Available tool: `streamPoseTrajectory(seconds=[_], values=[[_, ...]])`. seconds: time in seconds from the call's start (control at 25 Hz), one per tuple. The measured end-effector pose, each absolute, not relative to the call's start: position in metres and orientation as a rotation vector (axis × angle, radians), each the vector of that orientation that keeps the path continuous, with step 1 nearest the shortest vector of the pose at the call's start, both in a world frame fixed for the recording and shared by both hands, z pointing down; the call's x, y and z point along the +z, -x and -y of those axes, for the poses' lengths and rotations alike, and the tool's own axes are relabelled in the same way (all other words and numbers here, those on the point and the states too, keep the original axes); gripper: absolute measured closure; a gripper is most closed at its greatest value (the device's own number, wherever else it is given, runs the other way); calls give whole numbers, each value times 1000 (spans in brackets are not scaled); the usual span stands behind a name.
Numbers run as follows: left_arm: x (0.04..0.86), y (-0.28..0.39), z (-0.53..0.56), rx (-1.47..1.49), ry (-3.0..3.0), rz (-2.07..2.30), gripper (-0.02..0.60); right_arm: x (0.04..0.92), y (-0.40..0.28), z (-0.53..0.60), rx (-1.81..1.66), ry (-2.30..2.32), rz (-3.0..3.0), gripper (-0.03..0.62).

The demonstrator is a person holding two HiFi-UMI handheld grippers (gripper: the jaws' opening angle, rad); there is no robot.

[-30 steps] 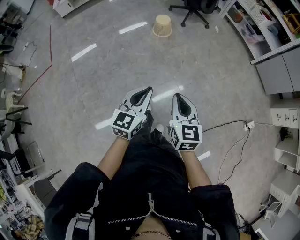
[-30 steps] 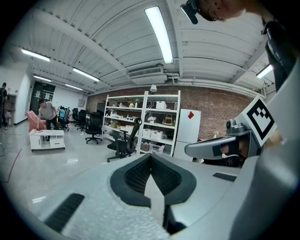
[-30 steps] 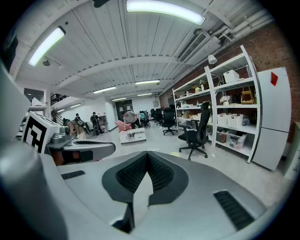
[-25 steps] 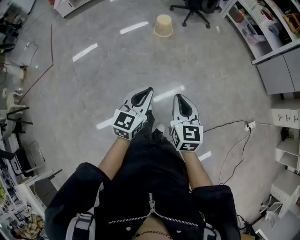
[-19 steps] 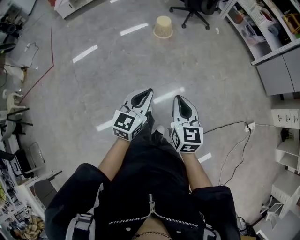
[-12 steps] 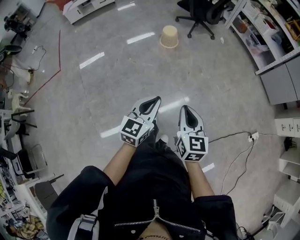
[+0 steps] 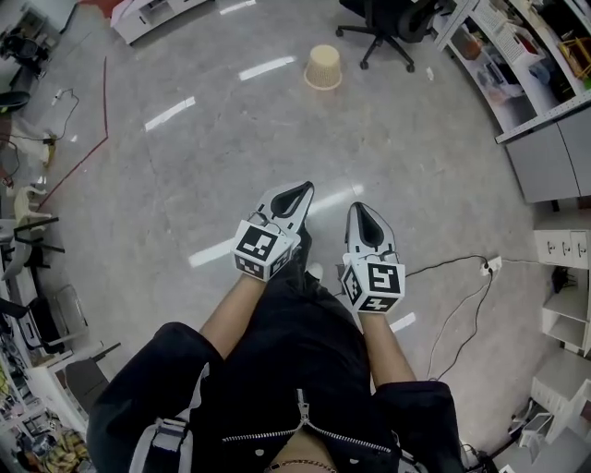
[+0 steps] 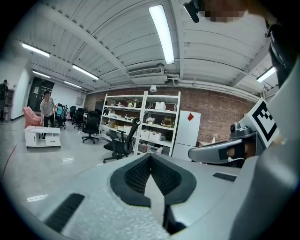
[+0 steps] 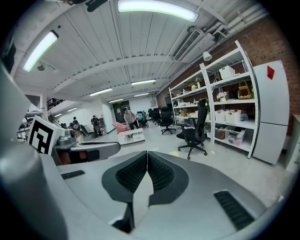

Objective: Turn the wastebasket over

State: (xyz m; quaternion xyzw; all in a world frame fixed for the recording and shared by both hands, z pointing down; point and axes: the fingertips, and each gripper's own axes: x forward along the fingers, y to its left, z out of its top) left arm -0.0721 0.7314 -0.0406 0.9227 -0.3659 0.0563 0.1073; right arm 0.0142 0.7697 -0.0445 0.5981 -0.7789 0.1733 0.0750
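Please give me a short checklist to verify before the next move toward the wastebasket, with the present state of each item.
1. Wastebasket in sight: ok, it stands far ahead, beside the office chair.
2. Wastebasket within reach: not ok, a wide stretch of floor lies between it and the grippers.
3. Left gripper empty: ok, jaws together, nothing between them.
4. Right gripper empty: ok, jaws together, nothing between them.
5. Jaws open for a grip: not ok, both are shut.
6. Cable off the path: ok, it lies to the right.
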Motion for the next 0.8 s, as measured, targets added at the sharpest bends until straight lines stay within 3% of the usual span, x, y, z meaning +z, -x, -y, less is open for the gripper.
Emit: streamPoseTrajectory(seconds=[0.8], values=[[-37,86,-521,156,-2725,983,577,-46,4,-561,541,-1844,2257,583]])
